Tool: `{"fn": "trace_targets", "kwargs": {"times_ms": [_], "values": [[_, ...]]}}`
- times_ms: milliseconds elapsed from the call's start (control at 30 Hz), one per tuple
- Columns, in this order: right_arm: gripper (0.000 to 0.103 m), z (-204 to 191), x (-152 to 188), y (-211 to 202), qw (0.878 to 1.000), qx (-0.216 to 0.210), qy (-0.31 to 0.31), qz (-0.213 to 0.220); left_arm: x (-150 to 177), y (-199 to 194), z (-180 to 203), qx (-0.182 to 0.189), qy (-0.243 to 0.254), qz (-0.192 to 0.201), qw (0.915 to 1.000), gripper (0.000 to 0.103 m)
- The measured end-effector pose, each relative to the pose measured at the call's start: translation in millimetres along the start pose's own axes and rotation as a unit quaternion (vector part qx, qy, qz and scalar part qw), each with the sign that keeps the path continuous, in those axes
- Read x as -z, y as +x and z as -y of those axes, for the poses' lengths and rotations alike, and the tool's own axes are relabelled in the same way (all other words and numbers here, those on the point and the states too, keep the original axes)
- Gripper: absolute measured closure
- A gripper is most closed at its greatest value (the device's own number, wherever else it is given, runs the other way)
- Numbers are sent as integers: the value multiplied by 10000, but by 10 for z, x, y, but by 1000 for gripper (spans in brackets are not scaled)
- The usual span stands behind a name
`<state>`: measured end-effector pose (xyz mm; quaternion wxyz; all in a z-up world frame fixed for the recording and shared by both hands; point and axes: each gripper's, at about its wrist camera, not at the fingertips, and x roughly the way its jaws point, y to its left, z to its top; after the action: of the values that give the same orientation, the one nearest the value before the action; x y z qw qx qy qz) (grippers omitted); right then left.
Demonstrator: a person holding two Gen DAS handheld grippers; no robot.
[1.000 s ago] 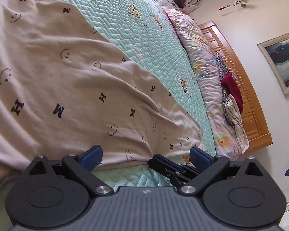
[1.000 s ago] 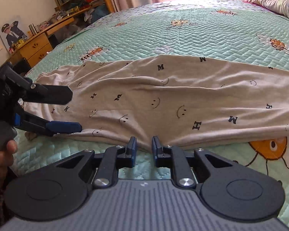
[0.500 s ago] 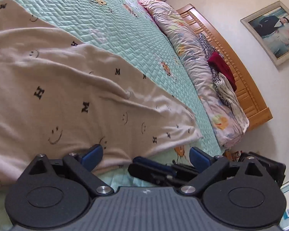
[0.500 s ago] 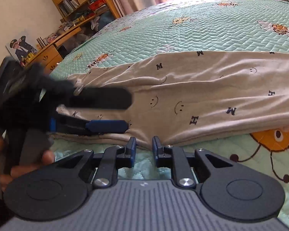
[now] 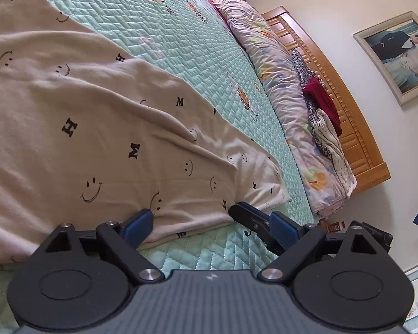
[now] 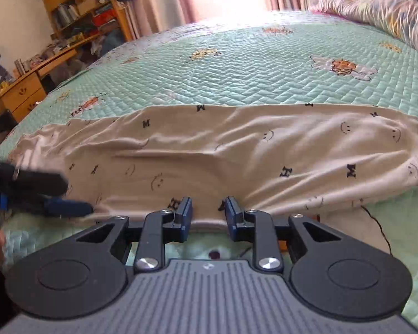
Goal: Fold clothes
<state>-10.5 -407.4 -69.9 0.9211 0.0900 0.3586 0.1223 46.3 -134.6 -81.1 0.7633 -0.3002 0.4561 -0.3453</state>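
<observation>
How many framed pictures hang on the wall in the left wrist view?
1. The framed picture hangs on the white wall at the right, beyond the wooden headboard. Others may hang outside this view.

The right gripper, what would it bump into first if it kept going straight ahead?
Most likely the beige garment. The right gripper points at its near hem, which already lies between the open jaws, just opened wider. Behind that is only the green bedspread.
</observation>
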Motion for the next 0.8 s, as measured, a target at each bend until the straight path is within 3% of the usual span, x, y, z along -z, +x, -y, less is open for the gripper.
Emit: {"fn": "trace_targets", "kwargs": {"times_ms": [100,233,333,367,500,600,633,733,800], "values": [[75,23,29,-22,9999,-14,143,76,-11,-46,111,-102,17,124,9999,13],[74,40,65,-42,9999,-48,56,145,-66,63,552,93,699,282,9971,4],[74,103,53,-10,9996,-199,164,131,-82,480,530,-110,490,-88,9987,4],[74,126,44,-8,9994,-260,177,107,-56,614,428,-117,201,-345,9991,5],[74,382,-62,-126,9956,-732,592,7,71,565,367,-73,369,-235,9990,9],[73,562,-286,-258,9866,-1199,999,486,84,543,330,-117,303,-233,9992,12],[73,522,-412,-266,9850,-1345,866,649,86,540,326,-127,277,-224,9993,12],[73,198,-795,-12,9841,-1706,68,481,112,535,347,-194,418,-250,9986,12],[74,9,-986,330,9817,-1882,-294,-16,120,527,354,-206,485,-249,9983,12]]}}
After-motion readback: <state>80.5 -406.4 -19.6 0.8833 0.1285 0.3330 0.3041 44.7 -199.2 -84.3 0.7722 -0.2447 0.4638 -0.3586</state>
